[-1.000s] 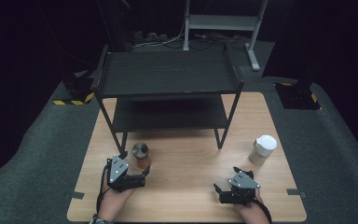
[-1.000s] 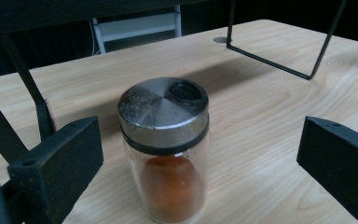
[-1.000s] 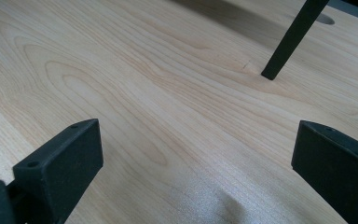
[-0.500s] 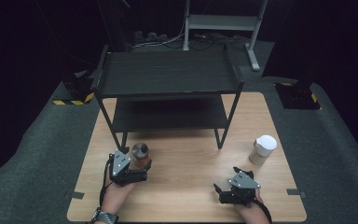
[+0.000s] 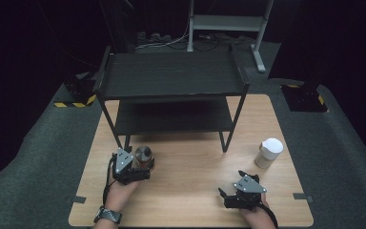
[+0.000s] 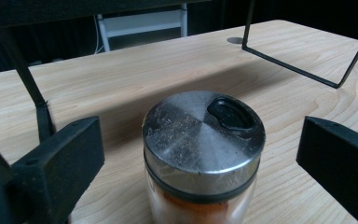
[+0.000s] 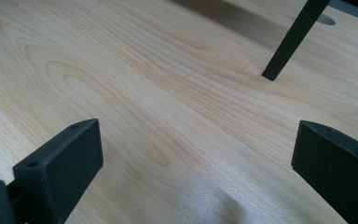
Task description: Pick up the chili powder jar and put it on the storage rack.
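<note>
Left hand-held gripper (image 5: 140,168) advanced around jar (image 6: 203,154) on bench (image 5: 190,191) by rack (image 5: 171,76), jaws just begun closing, still apart, not touching; grasp judged imminent; right hand-held gripper (image 5: 228,196) wide open, idle; cup (image 5: 269,152) untouched; jar base cut off, contents hard to identify.
</note>
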{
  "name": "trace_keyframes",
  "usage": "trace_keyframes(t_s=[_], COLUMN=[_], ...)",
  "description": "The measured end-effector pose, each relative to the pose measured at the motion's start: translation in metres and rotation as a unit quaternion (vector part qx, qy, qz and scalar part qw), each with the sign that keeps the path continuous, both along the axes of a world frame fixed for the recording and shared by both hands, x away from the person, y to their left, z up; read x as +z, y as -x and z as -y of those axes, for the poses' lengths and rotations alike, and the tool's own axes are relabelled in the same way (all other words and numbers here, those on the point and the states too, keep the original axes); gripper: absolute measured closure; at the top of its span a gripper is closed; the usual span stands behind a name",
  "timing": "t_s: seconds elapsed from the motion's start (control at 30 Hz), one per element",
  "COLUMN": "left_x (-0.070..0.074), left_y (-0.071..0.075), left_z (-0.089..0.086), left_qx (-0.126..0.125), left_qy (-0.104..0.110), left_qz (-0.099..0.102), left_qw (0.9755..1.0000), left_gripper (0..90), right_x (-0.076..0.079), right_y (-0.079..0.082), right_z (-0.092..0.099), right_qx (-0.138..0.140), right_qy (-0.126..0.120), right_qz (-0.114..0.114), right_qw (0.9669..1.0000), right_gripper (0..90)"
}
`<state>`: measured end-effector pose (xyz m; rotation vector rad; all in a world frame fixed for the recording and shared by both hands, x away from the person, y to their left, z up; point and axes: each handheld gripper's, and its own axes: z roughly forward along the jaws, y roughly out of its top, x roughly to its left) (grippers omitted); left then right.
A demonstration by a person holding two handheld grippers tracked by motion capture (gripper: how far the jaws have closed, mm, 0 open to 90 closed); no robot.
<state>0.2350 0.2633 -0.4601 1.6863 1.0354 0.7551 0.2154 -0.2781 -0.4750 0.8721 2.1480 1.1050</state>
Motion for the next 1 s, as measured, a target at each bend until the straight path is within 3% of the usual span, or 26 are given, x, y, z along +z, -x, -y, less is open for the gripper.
trace_keyframes(t_s=[0.17,0.5,1.0], left_x=[-0.005,-0.011,-0.017], left_y=[-0.002,-0.002,-0.003], left_z=[-0.002,-0.006,-0.006], left_qx=[0.001,-0.002,-0.01], left_qy=[0.014,0.018,0.024], left_qz=[0.002,0.01,0.023], left_qw=[0.9999,0.9998,0.9994], left_gripper=[9.2,23.5,34.2], right_x=[0.0,0.0,0.0], right_y=[0.0,0.0,0.0], right_z=[0.0,0.001,0.001], right_qx=[0.001,0.001,0.001], right_qy=[0.0,-0.001,-0.001], right_qz=[0.0,-0.001,0.0], right_qw=[1.0,1.0,1.0], right_gripper=[0.9,0.9,0.9])
